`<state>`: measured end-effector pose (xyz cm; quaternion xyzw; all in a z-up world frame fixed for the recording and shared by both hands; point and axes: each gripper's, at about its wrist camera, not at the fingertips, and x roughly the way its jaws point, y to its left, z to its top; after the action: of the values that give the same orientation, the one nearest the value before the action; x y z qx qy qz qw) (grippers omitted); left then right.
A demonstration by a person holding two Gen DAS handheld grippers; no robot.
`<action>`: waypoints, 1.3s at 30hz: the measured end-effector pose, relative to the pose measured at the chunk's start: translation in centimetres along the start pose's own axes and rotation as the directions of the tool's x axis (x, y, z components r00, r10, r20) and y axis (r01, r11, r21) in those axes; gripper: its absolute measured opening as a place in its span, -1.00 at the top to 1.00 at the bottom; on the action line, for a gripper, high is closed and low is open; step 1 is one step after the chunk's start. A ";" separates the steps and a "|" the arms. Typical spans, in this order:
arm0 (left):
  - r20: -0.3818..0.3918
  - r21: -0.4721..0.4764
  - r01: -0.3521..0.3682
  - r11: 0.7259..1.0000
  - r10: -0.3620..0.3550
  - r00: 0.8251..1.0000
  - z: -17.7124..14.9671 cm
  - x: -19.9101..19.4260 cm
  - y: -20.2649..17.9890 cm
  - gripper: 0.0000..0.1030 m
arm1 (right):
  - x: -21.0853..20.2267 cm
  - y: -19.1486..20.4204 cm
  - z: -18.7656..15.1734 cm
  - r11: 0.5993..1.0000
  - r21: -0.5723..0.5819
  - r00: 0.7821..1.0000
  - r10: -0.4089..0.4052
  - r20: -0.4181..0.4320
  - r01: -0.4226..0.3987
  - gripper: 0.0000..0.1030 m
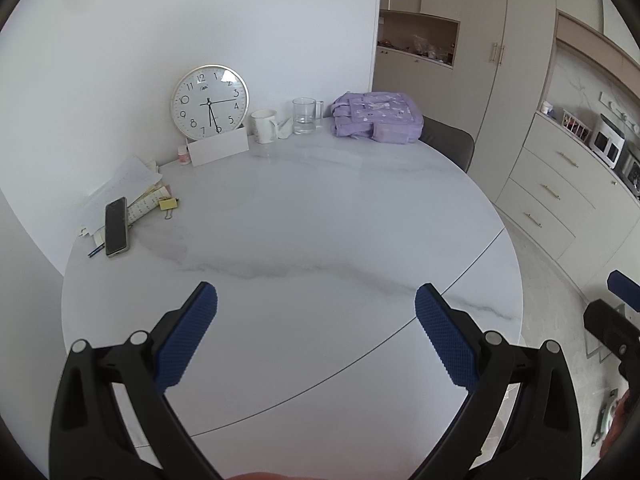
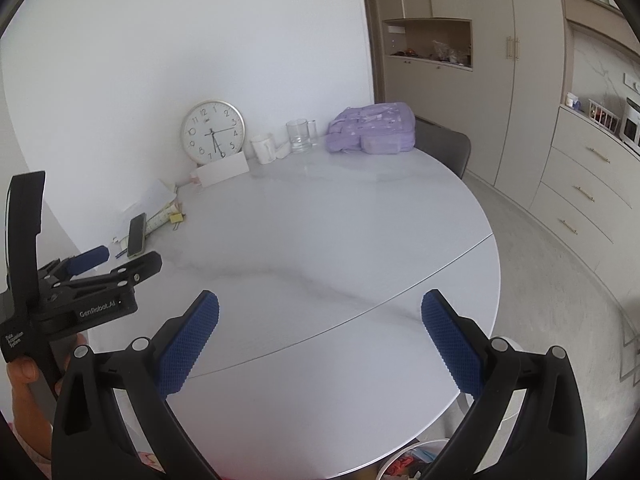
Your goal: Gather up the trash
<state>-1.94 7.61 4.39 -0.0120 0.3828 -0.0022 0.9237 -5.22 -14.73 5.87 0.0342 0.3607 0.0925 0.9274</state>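
Both tongs, left tongs and right tongs, spread and empty over the counter; we risk grabbing the phone or papers as trash.

Clock: lower rim was hidden behind a white card at the table's far edge | niche shelf: contents were too small to be told | bin under the table's near edge: cut off by the frame, contents blurred | right gripper: cut off at the left view's right edge
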 end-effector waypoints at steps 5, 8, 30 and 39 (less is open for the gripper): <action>-0.023 -0.012 0.005 1.000 -0.005 1.000 0.1 0.8 0.2 -0.84 | 0.4 0.6 0.0 1.000 -0.010 1.000 0.002 -0.012 -0.002 -0.95; -0.032 -0.015 0.009 1.000 -0.009 0.999 0.0 1.1 0.2 -0.84 | 0.6 0.6 0.0 1.000 -0.012 1.000 0.000 -0.017 0.000 -0.95; -0.029 -0.020 0.009 1.000 -0.010 1.000 -0.3 1.2 0.0 -0.85 | 0.8 0.7 -0.5 1.000 -0.014 1.000 0.005 -0.030 -0.005 -0.95; -0.026 -0.021 0.009 1.000 -0.009 1.000 -0.3 1.1 -0.1 -0.85 | 0.8 0.7 -0.7 1.000 -0.017 0.999 0.004 -0.031 -0.004 -0.95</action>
<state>-1.33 7.52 3.42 -0.0234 0.3949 -0.0025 0.9184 -5.21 -13.85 4.95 0.0256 0.3744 0.0979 0.9217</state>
